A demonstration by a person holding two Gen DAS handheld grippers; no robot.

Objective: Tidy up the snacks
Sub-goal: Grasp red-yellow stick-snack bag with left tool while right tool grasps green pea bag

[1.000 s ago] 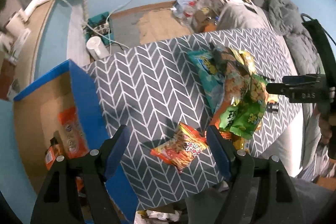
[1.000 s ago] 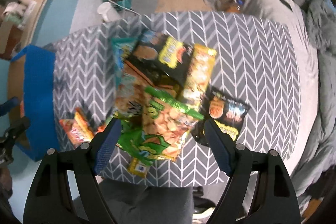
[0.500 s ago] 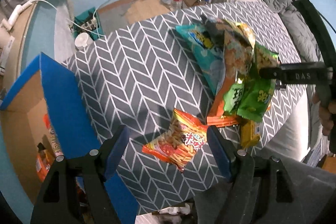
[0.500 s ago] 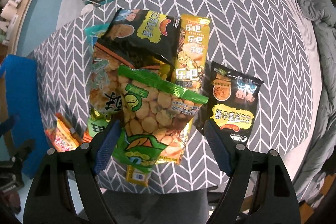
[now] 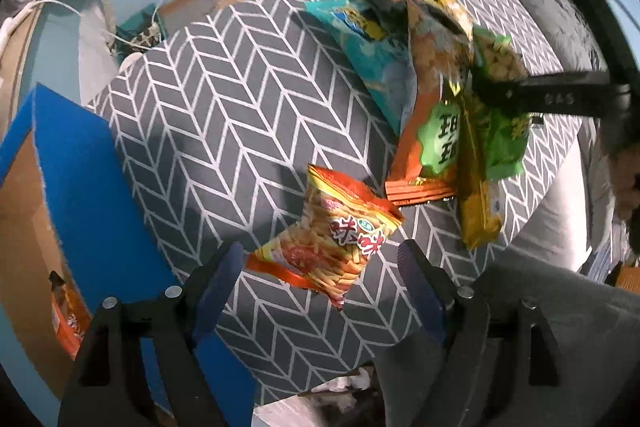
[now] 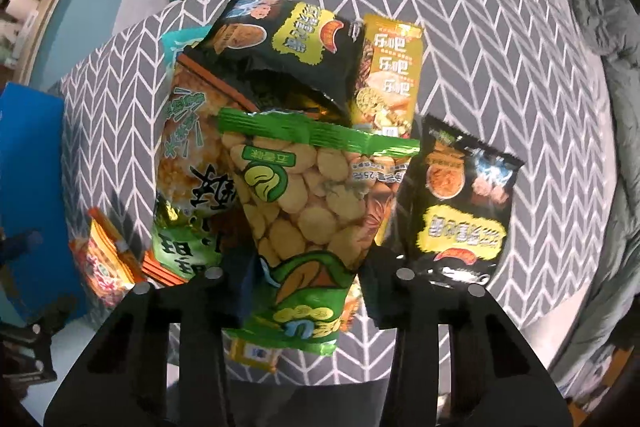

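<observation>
A red-orange snack bag (image 5: 336,239) lies flat near the front edge of the chevron-cloth table (image 5: 224,107). My left gripper (image 5: 320,267) points down over the bag, which lies between its widely spread, still opening jaws without touching the pads. A green bag of broad beans (image 6: 304,195) tops a pile of snacks. My right gripper (image 6: 306,287) is closing on the lower part of this bag and pinches it from both sides. The pile also holds a black bag (image 6: 288,47), a yellow bag (image 6: 394,79) and an orange rice-cracker bag (image 6: 188,155).
A blue-walled cardboard box (image 5: 80,187) stands against the table's left side with orange packets (image 5: 66,311) inside. Another black bag (image 6: 464,203) lies right of the pile, and a teal bag (image 5: 368,55) sits at its far side. Grey bedding (image 6: 600,7) lies beyond the table.
Both grippers have sunk toward the table. The right jaws have come together onto the green bag. The left jaws stay wide around the red-orange bag.
</observation>
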